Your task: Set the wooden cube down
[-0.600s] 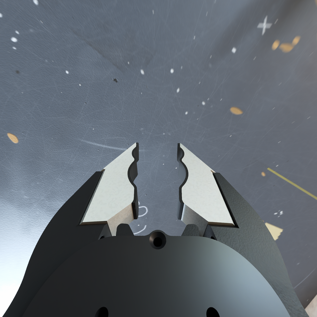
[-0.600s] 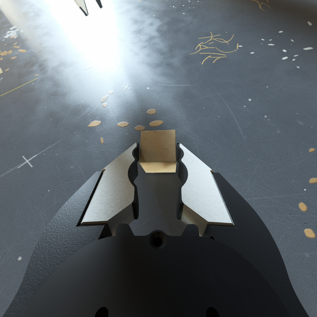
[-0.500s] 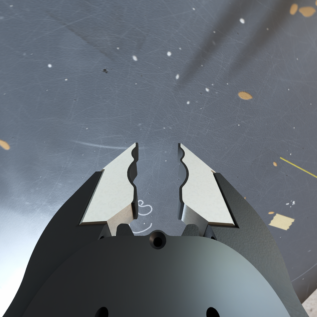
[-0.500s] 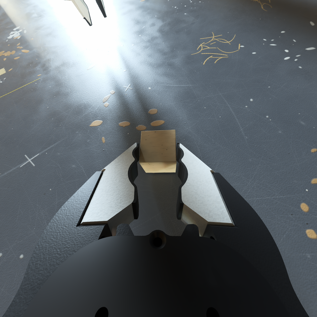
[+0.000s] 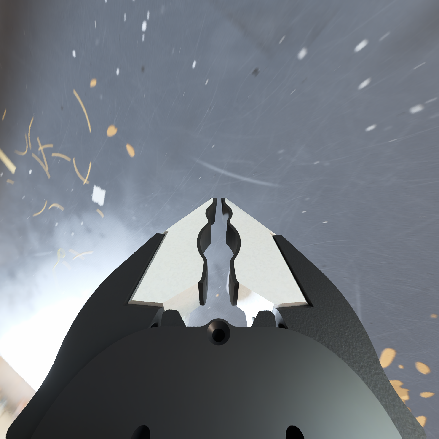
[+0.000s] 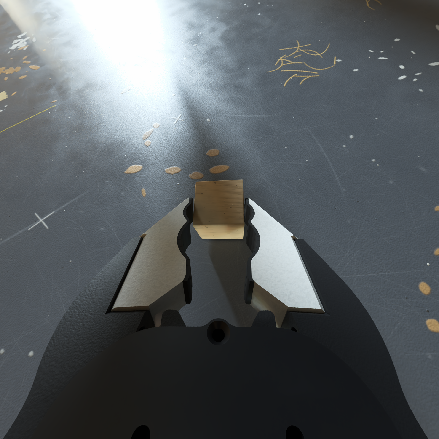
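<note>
The wooden cube [image 6: 218, 209] is a small, pale block with fine grain. It sits between the fingertips of my right gripper [image 6: 218, 200], which is shut on it. The cube is low over the dark grey surface [image 6: 332, 213], with its shadow right under it. I cannot tell whether it touches the surface. My left gripper [image 5: 218, 199] is shut and empty, with only a thin slit between its tips, above the same dark surface. The cube does not show in the left wrist view.
The surface is scratched and flecked with tan spots [image 6: 218, 169], white specks and tan scribbles [image 6: 301, 64]. A bright glare [image 6: 123, 35] lies far ahead of the right gripper. A pale edge [image 5: 14, 380] shows at the lower left of the left wrist view.
My left gripper has shut its jaws and swung to a different part of the surface. Its tips have left the right wrist view. The right gripper and cube have barely moved.
</note>
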Controlling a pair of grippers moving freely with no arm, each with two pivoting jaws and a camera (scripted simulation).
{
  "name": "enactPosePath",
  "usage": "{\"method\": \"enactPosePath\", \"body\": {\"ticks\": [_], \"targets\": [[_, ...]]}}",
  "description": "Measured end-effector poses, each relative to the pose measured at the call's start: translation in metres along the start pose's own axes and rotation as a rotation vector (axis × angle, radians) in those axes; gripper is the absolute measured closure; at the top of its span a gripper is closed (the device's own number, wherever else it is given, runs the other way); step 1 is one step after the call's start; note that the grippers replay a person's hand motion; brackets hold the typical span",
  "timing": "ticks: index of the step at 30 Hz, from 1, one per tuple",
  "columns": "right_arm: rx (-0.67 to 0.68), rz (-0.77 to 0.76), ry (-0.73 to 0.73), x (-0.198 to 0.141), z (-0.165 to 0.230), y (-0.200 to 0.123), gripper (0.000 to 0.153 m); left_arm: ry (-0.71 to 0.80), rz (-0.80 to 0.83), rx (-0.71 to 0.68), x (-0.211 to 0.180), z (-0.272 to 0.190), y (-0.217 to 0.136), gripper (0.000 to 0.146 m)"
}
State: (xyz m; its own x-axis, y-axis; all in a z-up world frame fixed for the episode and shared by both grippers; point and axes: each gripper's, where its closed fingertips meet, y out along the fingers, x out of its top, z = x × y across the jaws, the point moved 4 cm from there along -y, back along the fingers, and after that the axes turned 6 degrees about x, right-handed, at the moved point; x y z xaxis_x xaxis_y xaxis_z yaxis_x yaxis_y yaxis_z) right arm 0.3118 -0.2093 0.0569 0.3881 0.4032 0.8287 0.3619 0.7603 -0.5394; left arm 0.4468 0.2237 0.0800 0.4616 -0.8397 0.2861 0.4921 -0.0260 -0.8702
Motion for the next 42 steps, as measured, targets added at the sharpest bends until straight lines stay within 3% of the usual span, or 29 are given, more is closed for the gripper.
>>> {"method": "enactPosePath", "body": {"ticks": [3, 6, 10, 13, 20, 29, 37, 42], "targets": [[0.0, -0.007, 0.003, 0.0, 0.0, -0.001, 0.109, -0.022, -0.13, -0.082, 0.012, -0.012, -0.018, 0.133], [0.005, -0.017, -0.001, 0.001, 0.0, -0.001, 0.109, 0.011, -0.116, 0.0, 0.011, -0.008, -0.021, 0.114], [0.002, -0.016, -0.024, 0.002, 0.0, -0.001, 0.109, -0.027, -0.09, 0.098, 0.01, 0.012, -0.017, 0.106], [-0.015, 0.003, -0.037, 0.001, 0.0, 0.001, 0.109, -0.059, -0.138, 0.021, 0.019, 0.01, -0.016, 0.105], [-0.012, -0.027, -0.013, 0.003, -0.003, -0.002, 0.109, 0.015, -0.065, 0.048, 0.017, 0.012, -0.008, 0.103], [-0.017, -0.018, -0.029, 0.002, -0.002, -0.001, 0.109, -0.146, -0.157, 0.093, 0.017, 0.061, -0.037, 0.104], [-0.026, -0.008, -0.031, 0.002, -0.002, 0.0, 0.109, -0.097, -0.057, 0.031, 0.002, 0.06, -0.003, 0.104], [-0.035, 0.006, -0.041, 0.001, -0.003, 0.001, 0.109, -0.113, -0.031, -0.016, -0.009, 0.064, -0.002, 0.104]]}}
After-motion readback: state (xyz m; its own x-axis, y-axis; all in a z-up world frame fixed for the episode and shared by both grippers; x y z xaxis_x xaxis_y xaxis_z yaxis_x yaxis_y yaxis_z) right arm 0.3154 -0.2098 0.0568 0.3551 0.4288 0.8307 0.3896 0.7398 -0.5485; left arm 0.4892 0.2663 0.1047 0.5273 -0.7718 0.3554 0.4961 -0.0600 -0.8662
